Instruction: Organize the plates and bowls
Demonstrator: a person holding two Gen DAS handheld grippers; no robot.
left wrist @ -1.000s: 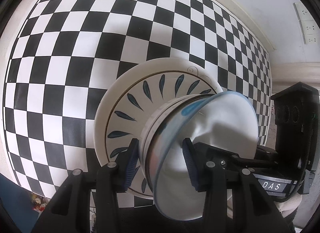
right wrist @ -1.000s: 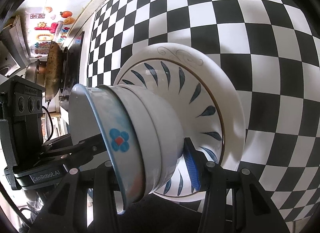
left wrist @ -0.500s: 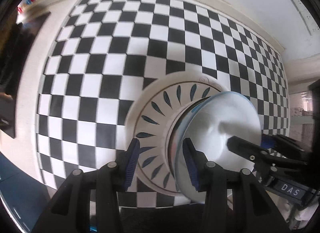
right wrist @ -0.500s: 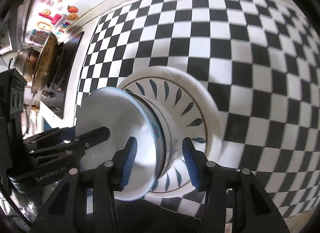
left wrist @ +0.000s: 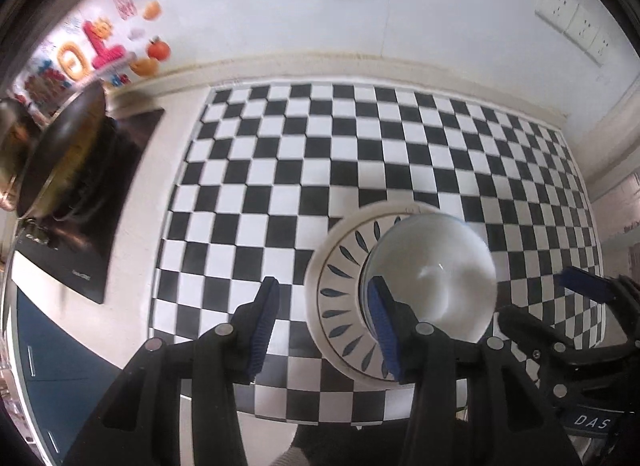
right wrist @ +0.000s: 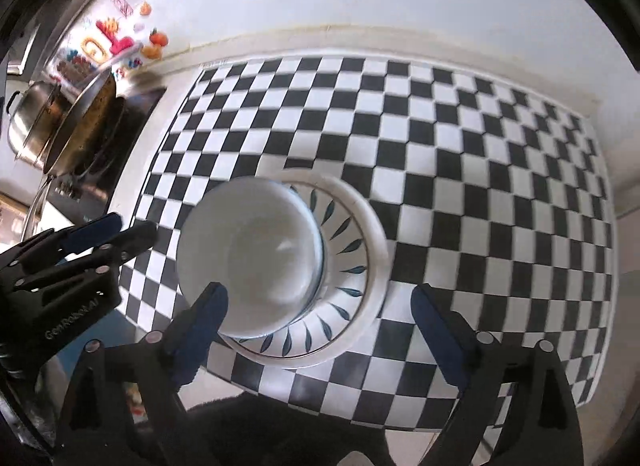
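The left gripper [left wrist: 322,324] has its jaws spread with nothing between them, above the checkered mat [left wrist: 320,169] just beside the plate [left wrist: 340,286]. The right gripper [right wrist: 320,330] is also wide and empty, over the plate's near rim. The bowl [right wrist: 250,262] sits upright on the plate (white inside, with a blue edge), and the plate lies on the mat near its front edge. A stove [left wrist: 92,201] with a pan [left wrist: 60,153] stands off to the left.
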